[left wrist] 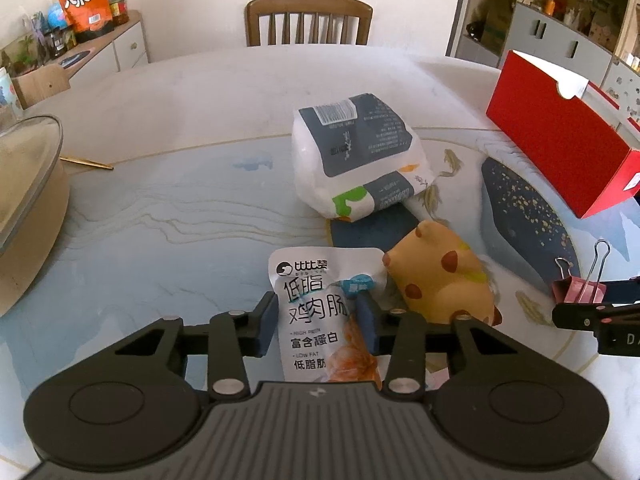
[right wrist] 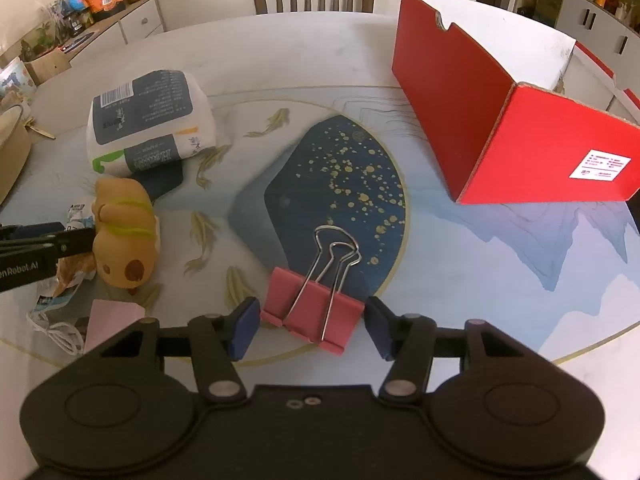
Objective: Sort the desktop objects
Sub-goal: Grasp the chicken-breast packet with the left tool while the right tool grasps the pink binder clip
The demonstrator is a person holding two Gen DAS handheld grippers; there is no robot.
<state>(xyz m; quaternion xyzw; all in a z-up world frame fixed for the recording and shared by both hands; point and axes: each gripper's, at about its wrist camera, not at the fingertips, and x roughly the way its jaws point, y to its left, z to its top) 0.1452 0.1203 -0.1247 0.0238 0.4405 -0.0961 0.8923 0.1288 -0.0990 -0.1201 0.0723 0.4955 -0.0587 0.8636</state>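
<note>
The tissue pack (right wrist: 148, 120) lies left of the box (right wrist: 508, 132); the toy (right wrist: 124, 236) sits before the pack, the clip (right wrist: 316, 312) right of the toy.

You can read "低脂 鸡肉肠", "富含蛋白", "HIGH PROTEIN" and "LOW FAT" on the white snack pouch (left wrist: 316, 316). The orange bag (left wrist: 82, 2) on the sideboard reads "八爪烧". The left gripper (right wrist: 60, 246) shows "nRobot.AI"; the tissue pack (left wrist: 356, 152) print is too small.

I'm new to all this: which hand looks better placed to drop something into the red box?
Probably the right. Its tongs straddle the pink binder clip, and the red box stands nearby on that side. The left tongs grip a snack packet farther away.
</note>
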